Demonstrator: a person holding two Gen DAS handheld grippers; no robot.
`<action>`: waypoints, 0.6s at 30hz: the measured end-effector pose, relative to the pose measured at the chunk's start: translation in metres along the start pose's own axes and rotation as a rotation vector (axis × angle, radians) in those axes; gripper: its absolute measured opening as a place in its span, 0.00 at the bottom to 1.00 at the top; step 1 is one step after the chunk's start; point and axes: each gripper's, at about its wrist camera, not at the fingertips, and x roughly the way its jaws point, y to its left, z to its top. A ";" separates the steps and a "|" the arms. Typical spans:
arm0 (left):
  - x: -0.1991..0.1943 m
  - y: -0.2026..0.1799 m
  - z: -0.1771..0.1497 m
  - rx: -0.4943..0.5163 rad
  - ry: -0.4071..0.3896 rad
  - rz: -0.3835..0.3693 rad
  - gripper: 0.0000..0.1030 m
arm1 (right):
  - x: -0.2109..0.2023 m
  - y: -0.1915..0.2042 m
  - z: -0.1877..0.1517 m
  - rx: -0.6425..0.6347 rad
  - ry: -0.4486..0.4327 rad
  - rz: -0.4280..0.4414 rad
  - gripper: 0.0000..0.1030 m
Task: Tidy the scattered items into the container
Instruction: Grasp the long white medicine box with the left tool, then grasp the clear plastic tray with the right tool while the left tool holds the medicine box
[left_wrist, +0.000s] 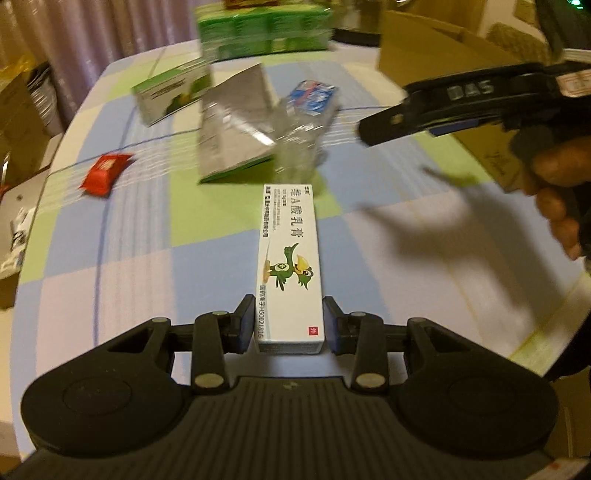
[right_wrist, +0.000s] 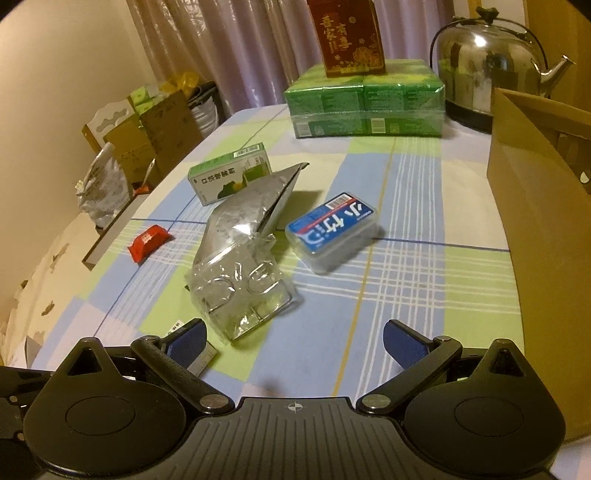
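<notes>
My left gripper is shut on the near end of a long white ointment box printed with a green bird, just above the checked tablecloth. My right gripper is open and holds nothing, low over the cloth. In the left wrist view a hand holds it at the upper right. In front of it lie a clear plastic blister pack, a silver foil pouch, a green and white carton, a blue-labelled clear case and a red packet. The brown cardboard container stands at the right.
At the far end of the table a wrapped block of green tissue packs carries a red box. Beside it stands a steel kettle. Cardboard boxes and bags are stacked past the table's left edge.
</notes>
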 end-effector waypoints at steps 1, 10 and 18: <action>0.001 0.003 -0.001 -0.008 0.005 0.005 0.32 | 0.002 0.002 0.001 -0.004 0.002 0.002 0.97; 0.011 0.018 0.005 -0.068 -0.019 -0.012 0.37 | 0.027 0.025 0.012 -0.027 0.016 0.048 0.97; 0.008 0.046 0.007 -0.130 -0.016 0.036 0.33 | 0.058 0.042 0.024 -0.013 0.037 0.061 0.96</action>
